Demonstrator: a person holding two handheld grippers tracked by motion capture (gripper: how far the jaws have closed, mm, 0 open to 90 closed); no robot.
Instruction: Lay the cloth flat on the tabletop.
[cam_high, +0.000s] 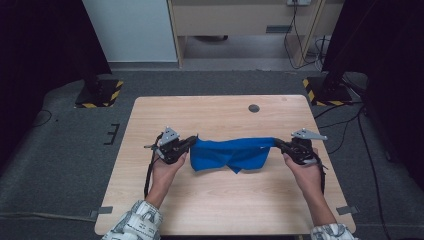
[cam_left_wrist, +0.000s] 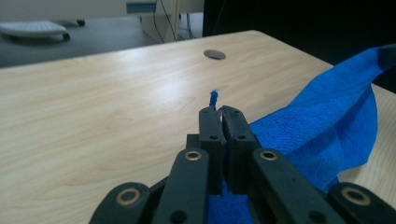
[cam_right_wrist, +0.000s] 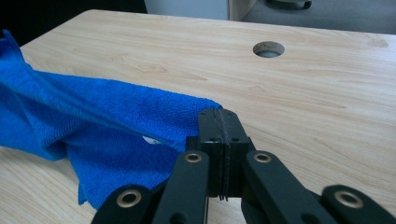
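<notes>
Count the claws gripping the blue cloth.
2. The left claw pinches the blue microfibre cloth's left corner; the right claw clamps its right corner, holding it stretched above the table.

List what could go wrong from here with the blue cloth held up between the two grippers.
1. The left gripper pinches only a thin corner of the blue terry cloth, with a small tuft poking past the jaws; a harder pull might slip it free.
2. The cloth sags and is bunched in the middle, so laying it down now would probably leave folds.
3. The right gripper also grips right at the edge on the light wooden table side, so it could let go too.
</notes>
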